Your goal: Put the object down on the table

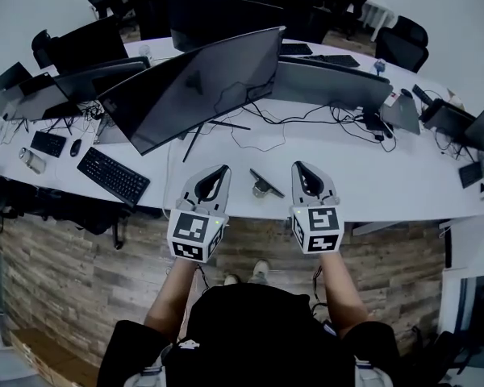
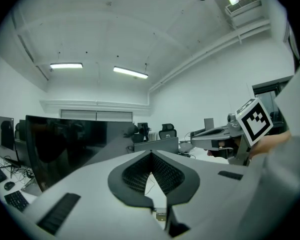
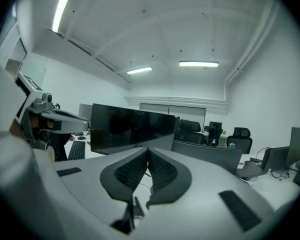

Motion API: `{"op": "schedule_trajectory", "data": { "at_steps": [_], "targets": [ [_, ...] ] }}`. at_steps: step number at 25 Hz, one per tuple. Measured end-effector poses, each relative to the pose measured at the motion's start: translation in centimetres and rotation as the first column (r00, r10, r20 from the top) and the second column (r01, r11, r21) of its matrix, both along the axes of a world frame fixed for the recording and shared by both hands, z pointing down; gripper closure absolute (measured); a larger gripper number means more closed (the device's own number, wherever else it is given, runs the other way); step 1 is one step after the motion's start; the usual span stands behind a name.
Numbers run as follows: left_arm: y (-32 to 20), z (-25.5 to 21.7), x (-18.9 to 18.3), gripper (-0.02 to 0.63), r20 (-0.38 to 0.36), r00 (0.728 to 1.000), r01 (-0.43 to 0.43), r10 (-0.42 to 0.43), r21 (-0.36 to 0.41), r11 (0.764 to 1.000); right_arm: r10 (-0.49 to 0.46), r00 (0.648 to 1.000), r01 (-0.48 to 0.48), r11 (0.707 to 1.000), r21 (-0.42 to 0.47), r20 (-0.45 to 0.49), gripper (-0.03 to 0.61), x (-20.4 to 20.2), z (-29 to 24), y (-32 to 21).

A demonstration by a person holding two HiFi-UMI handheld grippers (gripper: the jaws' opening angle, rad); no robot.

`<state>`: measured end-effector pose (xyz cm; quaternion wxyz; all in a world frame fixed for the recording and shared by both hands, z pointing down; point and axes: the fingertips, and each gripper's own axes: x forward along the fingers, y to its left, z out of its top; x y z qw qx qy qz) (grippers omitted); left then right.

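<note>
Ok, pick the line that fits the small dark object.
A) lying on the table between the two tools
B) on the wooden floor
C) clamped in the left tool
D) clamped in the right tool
A: the object lies on the white table, between the left tool and the right tool, and both tools are shut with nothing in them.
</note>
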<state>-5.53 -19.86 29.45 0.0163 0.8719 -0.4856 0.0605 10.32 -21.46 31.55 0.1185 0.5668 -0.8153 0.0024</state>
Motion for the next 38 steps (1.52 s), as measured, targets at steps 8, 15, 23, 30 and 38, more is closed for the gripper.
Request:
{"op": "schedule_trajectory", "data": {
  "at_steps": [8,15,23,30,38],
  "targets": [
    [0.1,-2.5,-0.2,0.600,-0.014,1.000,0.009,-0.009,0.054,0.998,0.015,1.000,-0.017,0.998,0.065,0.020,0.554,1.0,-3.0,0.7],
    [0.1,-3.8,-0.2,0.600,-0.004,1.000,0.007,-0.007,0.093,0.996,0.023,0.999,-0.026,0.994,0.102,0.036,0.554,1.3,-4.3,1.2],
    [0.3,-4.4,0.3,0.600,-0.011,1.000,-0.006,0.007,0.104,0.995,0.017,0.999,-0.021,0.994,0.109,0.038,0.554,1.1,-4.4,1.3],
    [0.1,-4.2,0.3,0.600,-0.012,1.000,-0.016,0.017,0.098,0.995,0.010,1.000,-0.013,0.995,0.101,0.023,0.554,0.6,-4.1,1.2],
    [-0.1,-4.1,0.2,0.600,-0.016,1.000,-0.019,0.021,0.097,0.995,0.011,1.000,-0.013,0.995,0.098,0.018,0.554,0.4,-4.0,1.1]
  ]
}}
